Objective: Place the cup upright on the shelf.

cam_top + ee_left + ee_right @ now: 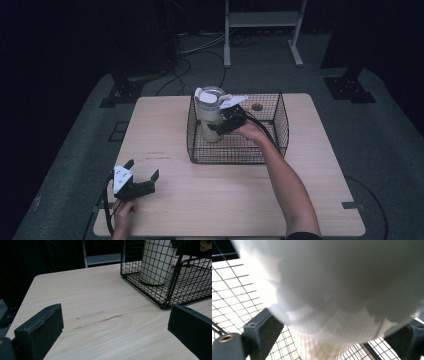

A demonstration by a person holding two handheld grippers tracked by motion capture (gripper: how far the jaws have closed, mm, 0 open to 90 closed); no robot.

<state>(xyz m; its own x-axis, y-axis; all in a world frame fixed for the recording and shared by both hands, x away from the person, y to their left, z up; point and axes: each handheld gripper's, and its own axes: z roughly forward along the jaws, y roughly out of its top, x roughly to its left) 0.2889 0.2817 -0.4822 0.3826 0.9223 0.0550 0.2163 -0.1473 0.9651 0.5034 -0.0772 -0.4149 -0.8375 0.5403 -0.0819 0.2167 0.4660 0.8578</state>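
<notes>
left gripper (142, 181) sits lower left of the high view, resting low over the bare table (225, 200), jaws wide apart, nothing between them, idle. Its own view has both jaws at the bottom corners with plain wood between

mid frame: right gripper (220, 125) reaches into the black wire basket (280, 125), jaws either side of the white tumbler (210, 117) and pressed on its wall, so clamped on it. Right gripper view: white body bulges between the two jaws, mesh floor under it

tumbler stands upright in the left part of the basket, base looks on or just off the mesh, can't tell which. Lid flap up at top

judgement: either tumbler is mid-placement or at the start of a lift-out. Grasp is done; left is either release and withdraw, or lift clear over the rim. Left gripper has no role yet
</notes>
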